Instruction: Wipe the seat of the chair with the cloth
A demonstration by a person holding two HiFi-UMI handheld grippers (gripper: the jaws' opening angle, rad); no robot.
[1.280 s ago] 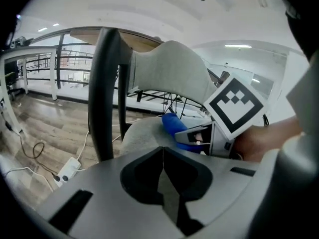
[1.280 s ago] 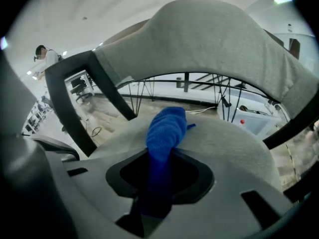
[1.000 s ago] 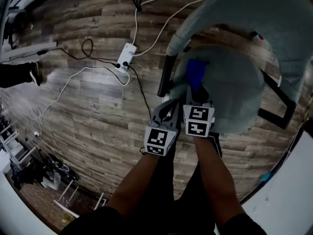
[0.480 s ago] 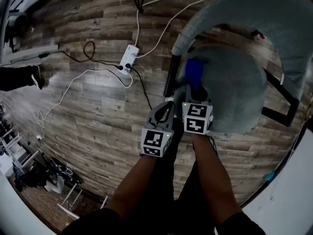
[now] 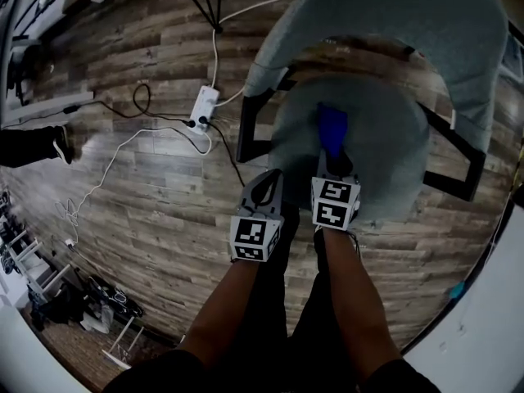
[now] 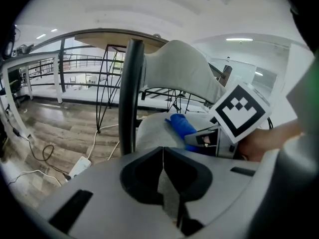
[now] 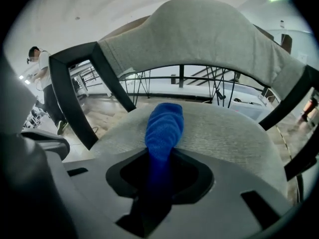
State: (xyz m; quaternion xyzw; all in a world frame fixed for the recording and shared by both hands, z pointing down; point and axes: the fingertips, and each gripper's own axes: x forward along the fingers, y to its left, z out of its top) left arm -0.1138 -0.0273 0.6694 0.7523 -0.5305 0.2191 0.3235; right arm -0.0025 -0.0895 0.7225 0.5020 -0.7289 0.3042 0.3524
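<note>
Right gripper (image 5: pixel 332 160) clamps the cloth (image 5: pixel 332 125), stretched along the seat (image 5: pixel 389 150) toward the backrest (image 5: pixel 393 15); left gripper (image 5: pixel 267 185), clenched empty, faces the black frame post (image 5: pixel 246 129)

I'm holding the right gripper (image 5: pixel 332 164) over the near part of the grey chair seat (image 5: pixel 385 150), with the blue cloth (image 5: pixel 332 128) sticking out of its tip and lying on the cushion. The left gripper (image 5: pixel 266 188) is hovering just beside it, off the seat's near-left edge, above the wooden floor (image 5: pixel 147 187), where a white power strip (image 5: pixel 203 105) is lying.
</note>
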